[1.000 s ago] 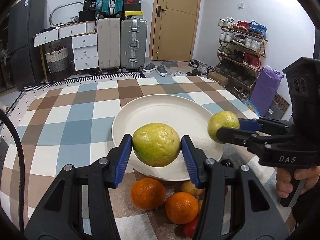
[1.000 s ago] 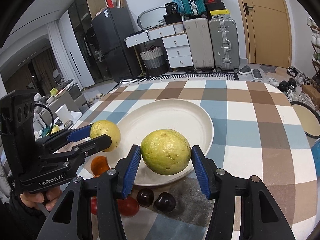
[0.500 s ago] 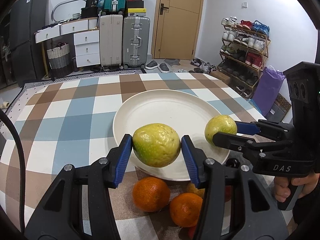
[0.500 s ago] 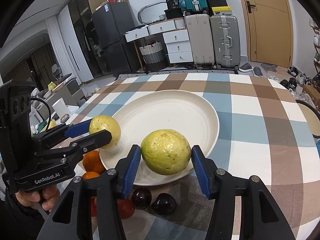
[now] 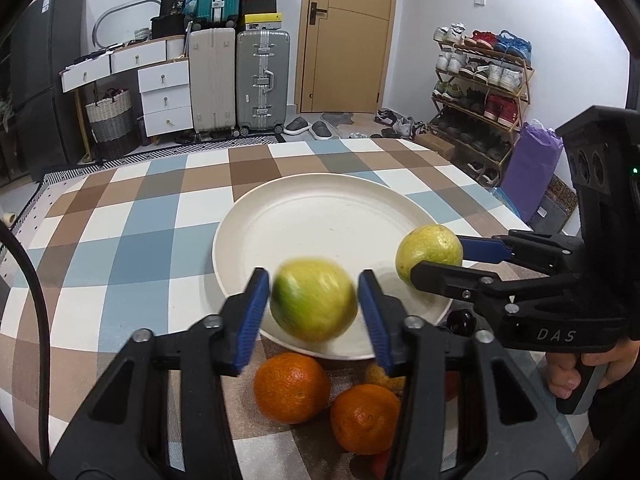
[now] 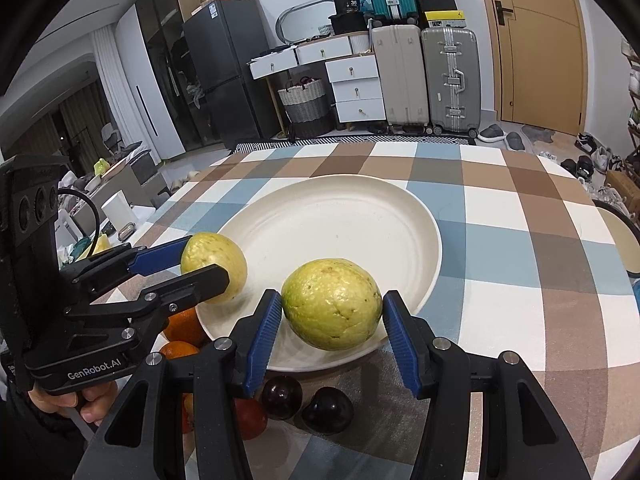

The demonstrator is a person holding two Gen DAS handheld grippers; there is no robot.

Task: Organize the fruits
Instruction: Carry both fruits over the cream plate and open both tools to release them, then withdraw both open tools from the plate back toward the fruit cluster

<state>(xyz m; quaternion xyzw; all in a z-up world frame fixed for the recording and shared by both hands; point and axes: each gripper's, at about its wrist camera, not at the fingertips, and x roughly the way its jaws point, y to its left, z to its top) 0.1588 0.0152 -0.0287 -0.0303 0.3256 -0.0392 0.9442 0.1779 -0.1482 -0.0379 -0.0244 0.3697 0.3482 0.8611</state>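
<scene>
Two yellow-green guavas hang over the near rim of a cream plate point(image 5: 320, 216) point(image 6: 340, 220). My left gripper point(image 5: 314, 288) point(image 6: 208, 264) has one guava point(image 5: 314, 304) point(image 6: 214, 266) between its blue pads. Its jaws are closing on the fruit, which is blurred in the left wrist view. My right gripper point(image 6: 330, 308) point(image 5: 434, 260) is shut on the other guava point(image 6: 331, 304) point(image 5: 430, 254), held just above the plate's edge. A hand holds each gripper's handle.
Below the grippers on the checked tablecloth lie two oranges point(image 5: 291, 387) point(image 5: 364, 418), two dark plums point(image 6: 282, 397) point(image 6: 328, 410) and a red fruit point(image 6: 250, 420). A second plate point(image 6: 618, 232) shows at the table's right edge. Suitcases, drawers and a shoe rack stand beyond.
The guava in my left gripper is now blurred and sits turned between pads that stand slightly closer together. Both grippers have stayed over the plate's near rim.
</scene>
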